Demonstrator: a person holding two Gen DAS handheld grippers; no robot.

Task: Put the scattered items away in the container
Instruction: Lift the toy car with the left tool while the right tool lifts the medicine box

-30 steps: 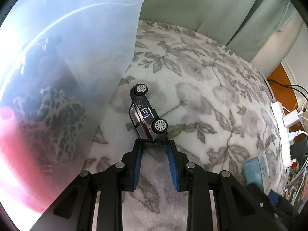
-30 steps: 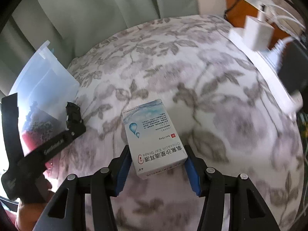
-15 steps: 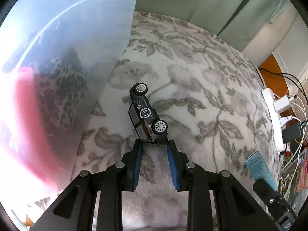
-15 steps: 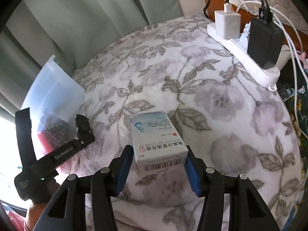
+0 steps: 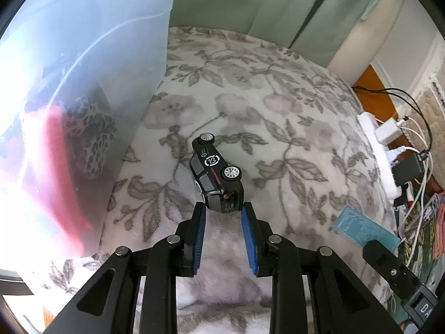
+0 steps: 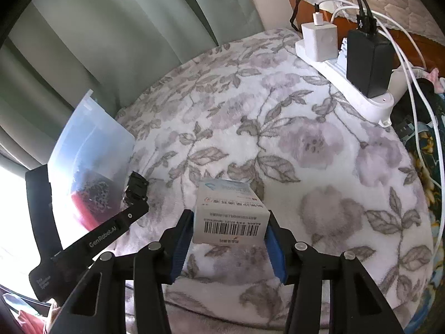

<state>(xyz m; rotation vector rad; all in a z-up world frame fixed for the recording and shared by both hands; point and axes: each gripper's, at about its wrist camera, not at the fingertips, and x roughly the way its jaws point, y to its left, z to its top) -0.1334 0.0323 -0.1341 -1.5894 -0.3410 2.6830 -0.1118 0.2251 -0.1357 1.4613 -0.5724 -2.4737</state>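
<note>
Both grippers rose; container (image 5: 83,89) holds leopard-print cloth (image 5: 91,139)

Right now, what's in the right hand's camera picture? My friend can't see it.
The right gripper holds a white medicine box over a flowery blanket, its jaws closing on it. The clear container stands left; a power strip lies top right.

Left gripper (image 5: 223,217): black angular plastic arms with round silver screws at the joints, each finger faced with a ribbed blue pad. Right gripper (image 6: 230,232): the same build. White "GenRobot.AI" lettering runs along one black arm.
</note>
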